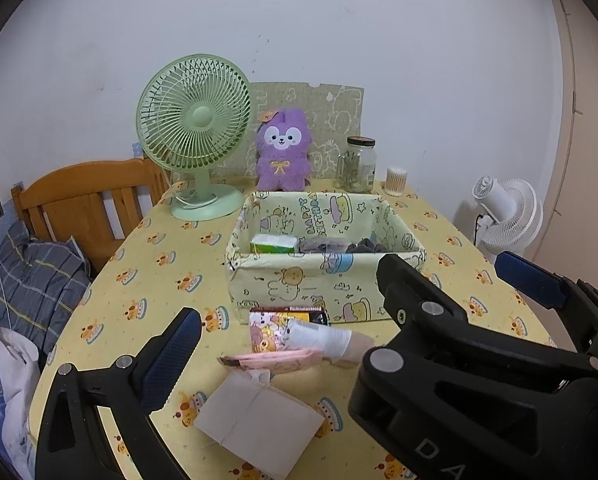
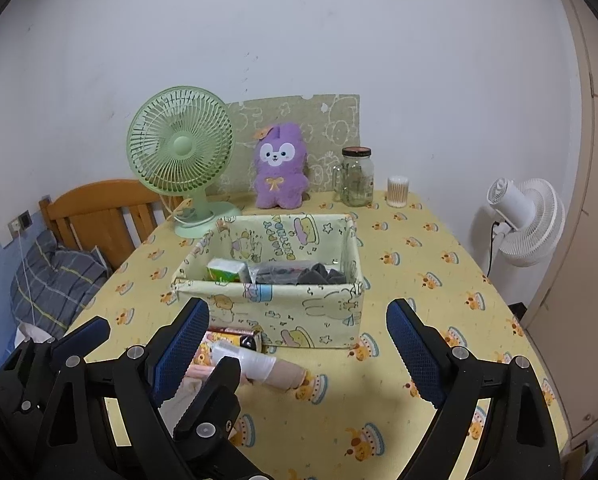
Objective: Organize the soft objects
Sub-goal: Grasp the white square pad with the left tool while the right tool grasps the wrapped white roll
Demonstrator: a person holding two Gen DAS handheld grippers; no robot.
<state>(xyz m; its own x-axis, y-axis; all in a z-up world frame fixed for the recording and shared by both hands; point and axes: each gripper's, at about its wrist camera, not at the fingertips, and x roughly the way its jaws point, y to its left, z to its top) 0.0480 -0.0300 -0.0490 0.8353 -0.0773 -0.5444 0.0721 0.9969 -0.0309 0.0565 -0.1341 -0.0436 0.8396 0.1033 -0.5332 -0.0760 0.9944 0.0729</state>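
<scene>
Sorting is partly done, I judge: a green pack and dark bundles sit in the fabric bin. Between my spread left gripper jaws lie a rolled sock, pink pouch and beige packet, unsorted. My right gripper gapes, holding nothing, behind them.

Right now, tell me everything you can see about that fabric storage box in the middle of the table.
The fabric storage box is a soft-sided rectangular bin in pale yellow-green cloth printed with cartoon animals, cakes, stars and lettering. Its top is open and its walls sag slightly. It stands upright on the yellow patterned tablecloth, in front of the purple plush. Inside lie a green tissue pack, a dark clear-wrapped packet and dark grey socks. A snack packet lies against its front base. Neither gripper touches it.
</scene>
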